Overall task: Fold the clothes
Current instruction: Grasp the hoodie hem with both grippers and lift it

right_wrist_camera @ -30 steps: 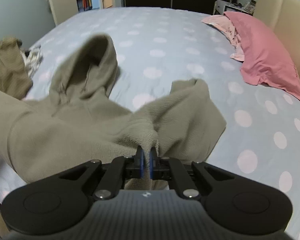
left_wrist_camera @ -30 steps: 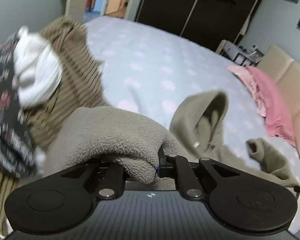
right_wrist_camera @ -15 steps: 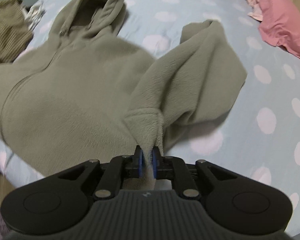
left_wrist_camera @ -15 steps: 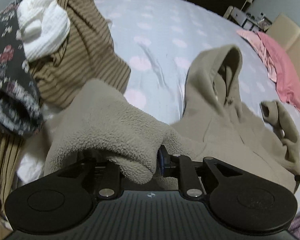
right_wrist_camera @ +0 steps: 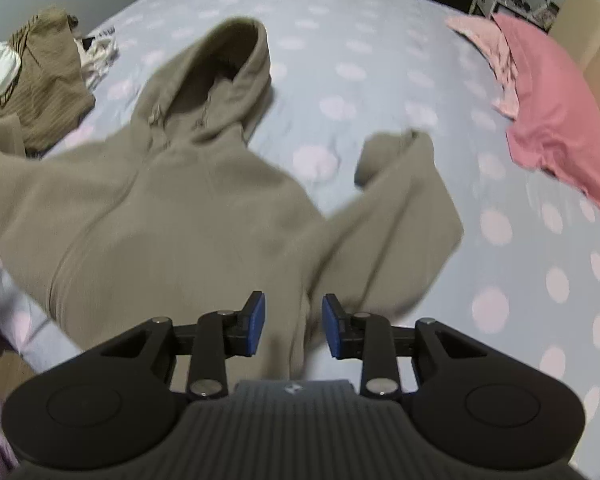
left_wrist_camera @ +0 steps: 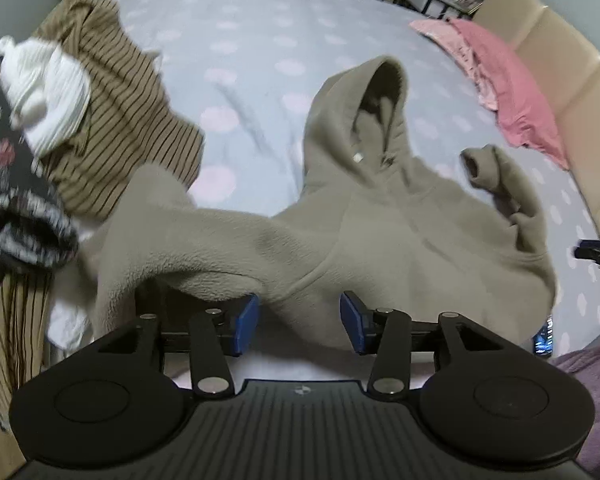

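Note:
An olive-grey fleece hoodie (left_wrist_camera: 400,232) lies spread on the bed, hood toward the far side, both sleeves out. My left gripper (left_wrist_camera: 299,320) hangs over its near hem by the left sleeve; its jaws are opening, the blue pads apart, fleece lying between them but not pinched. The same hoodie (right_wrist_camera: 180,216) fills the right wrist view. My right gripper (right_wrist_camera: 293,324) is above the hem near the right sleeve (right_wrist_camera: 404,208), jaws opening, pads clear of the cloth below.
A pile of clothes sits at the left: a brown striped garment (left_wrist_camera: 128,120), a white one (left_wrist_camera: 48,92), a dark floral one (left_wrist_camera: 8,184). Pink pillows (right_wrist_camera: 556,112) lie at the right by a beige headboard (left_wrist_camera: 560,64). The bedsheet (right_wrist_camera: 340,32) is pale blue with dots.
Both grippers were shut on the hoodie's fleece and have opened, letting it drop flat onto the bed. Both have lifted slightly away from the cloth.

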Demonstrator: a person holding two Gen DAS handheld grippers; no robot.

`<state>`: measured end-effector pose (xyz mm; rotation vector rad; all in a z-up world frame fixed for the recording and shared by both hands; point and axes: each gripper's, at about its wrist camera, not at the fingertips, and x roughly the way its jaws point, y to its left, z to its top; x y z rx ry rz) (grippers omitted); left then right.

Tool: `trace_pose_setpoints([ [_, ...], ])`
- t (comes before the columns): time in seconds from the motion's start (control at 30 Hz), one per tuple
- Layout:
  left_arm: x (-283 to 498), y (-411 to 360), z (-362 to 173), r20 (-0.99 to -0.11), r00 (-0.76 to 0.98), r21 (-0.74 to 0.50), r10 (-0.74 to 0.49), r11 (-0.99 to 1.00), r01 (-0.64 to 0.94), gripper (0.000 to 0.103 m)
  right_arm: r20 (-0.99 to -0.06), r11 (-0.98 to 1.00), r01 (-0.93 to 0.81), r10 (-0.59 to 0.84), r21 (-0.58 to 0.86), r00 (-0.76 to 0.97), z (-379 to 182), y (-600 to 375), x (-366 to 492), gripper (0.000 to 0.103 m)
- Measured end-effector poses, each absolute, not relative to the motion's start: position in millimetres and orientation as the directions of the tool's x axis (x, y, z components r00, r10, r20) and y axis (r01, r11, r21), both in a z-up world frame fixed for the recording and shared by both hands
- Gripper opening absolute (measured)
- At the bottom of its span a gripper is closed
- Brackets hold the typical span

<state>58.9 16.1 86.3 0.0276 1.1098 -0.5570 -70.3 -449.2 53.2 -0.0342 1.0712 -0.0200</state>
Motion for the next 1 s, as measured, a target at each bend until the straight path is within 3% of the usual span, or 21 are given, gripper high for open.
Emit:
trace_pose_setpoints([
  [0.13, 69.2, -0.6, 109.2, -0.817, 0.353, -0.249, -0.455, 0.832, 0.496, 0.045, -0.876, 0.999, -0.023, -0.013, -0.028, 0.482, 47.6, -446.8, -37.2, 0.037],
  [0.27, 106.1, -22.6, 93.7, -0.819, 0.338, -0.238, -0.464, 0.810, 0.536, 0.052, -0.873, 0.999, -0.049, 0.019, -0.006, 0.487, 37.9, -443.4, -2.4, 0.046],
  [0.43, 163.1, -48.5, 27.0, -0.864, 0.246, -0.230, -0.440, 0.778, 0.584, 0.054, -0.879, 0.995, -0.096, 0.053, 0.008, 0.473, 10.5, -438.3, 46.5, 0.056],
  [0.73, 212.9, -67.5, -79.4, -0.924, 0.049, -0.285, -0.380, 0.767, 0.575, 0.056, -0.925, 0.985, -0.172, 0.074, 0.009, 0.373, -60.5, -442.4, 124.0, 0.060],
  [0.9, 217.0, -60.8, -110.9, -0.921, 0.008, -0.325, -0.390, 0.779, 0.535, 0.072, -0.946, 0.981, -0.188, 0.111, 0.054, 0.305, -101.9, -448.9, 144.9, 0.067],
  [1.0, 220.2, -49.6, -126.9, -0.904, -0.012, -0.378, -0.427, 0.788, 0.486, 0.076, -0.951, 0.981, -0.162, 0.148, 0.106, 0.273, -125.0, -455.1, 148.2, 0.067],
])
